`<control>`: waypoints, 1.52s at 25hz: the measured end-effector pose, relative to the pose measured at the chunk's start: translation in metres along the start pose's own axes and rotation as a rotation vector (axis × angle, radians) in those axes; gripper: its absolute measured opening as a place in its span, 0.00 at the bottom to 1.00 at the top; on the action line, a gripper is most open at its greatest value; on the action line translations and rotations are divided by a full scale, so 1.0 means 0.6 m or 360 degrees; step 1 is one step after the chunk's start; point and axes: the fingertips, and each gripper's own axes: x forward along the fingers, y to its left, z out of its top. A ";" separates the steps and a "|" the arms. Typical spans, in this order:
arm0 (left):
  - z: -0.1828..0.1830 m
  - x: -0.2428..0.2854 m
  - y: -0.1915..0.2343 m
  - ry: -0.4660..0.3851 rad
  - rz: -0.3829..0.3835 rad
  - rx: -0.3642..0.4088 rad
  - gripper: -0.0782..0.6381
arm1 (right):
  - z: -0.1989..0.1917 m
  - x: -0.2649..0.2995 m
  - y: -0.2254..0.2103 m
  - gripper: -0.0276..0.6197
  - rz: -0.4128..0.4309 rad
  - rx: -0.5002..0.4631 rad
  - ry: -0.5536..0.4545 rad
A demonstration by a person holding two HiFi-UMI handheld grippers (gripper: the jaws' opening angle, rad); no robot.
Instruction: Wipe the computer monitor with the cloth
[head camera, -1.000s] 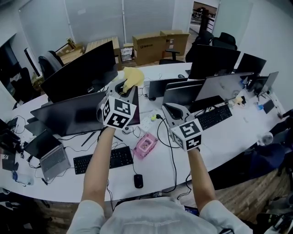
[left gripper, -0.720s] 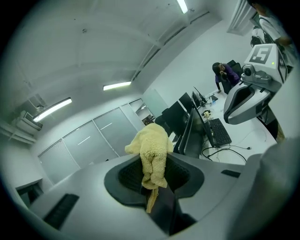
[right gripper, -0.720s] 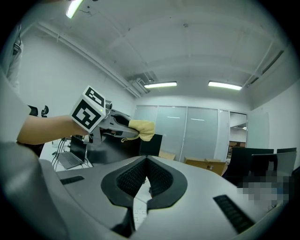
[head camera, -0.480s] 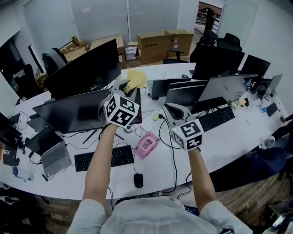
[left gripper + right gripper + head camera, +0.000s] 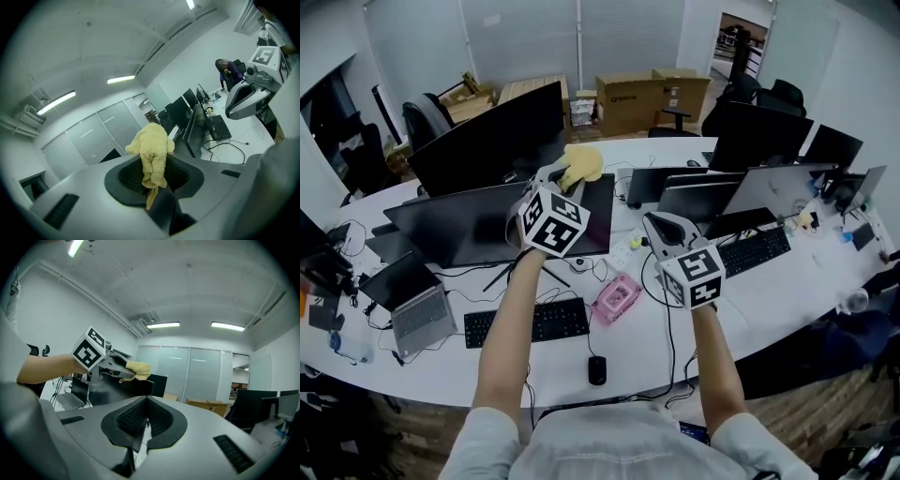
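Observation:
A yellow cloth [image 5: 581, 163] is pinched in my left gripper [image 5: 562, 174], which is raised above the top edge of a dark monitor [image 5: 478, 231] on the white desk. In the left gripper view the cloth [image 5: 152, 154] bulges out from between the shut jaws. The right gripper view shows the same cloth [image 5: 138, 370] sticking out of the left gripper. My right gripper [image 5: 661, 225] hovers to the right over the desk, its jaws shut with nothing between them [image 5: 144, 420].
A taller black monitor [image 5: 492, 136] stands behind the near one. More monitors [image 5: 750, 192] stand to the right. On the desk lie keyboards [image 5: 530, 322], a mouse [image 5: 596, 369], a pink box [image 5: 617, 298], a laptop [image 5: 417, 309] and cables.
Both grippers have shifted slightly right and up in the head view as the head camera moved. The cloth stays held in the left gripper.

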 end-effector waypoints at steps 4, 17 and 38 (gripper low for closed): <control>-0.029 -0.022 0.028 0.0017 0.0010 -0.0007 0.27 | 0.013 0.023 0.027 0.08 0.0007 0.0000 -0.0018; -0.118 -0.093 0.116 -0.0034 -0.0024 -0.0089 0.27 | 0.049 0.092 0.165 0.08 0.0051 0.0004 -0.0075; -0.271 -0.215 0.269 -0.0049 0.0064 -0.0253 0.27 | 0.099 0.181 0.325 0.08 0.0037 -0.0020 -0.0027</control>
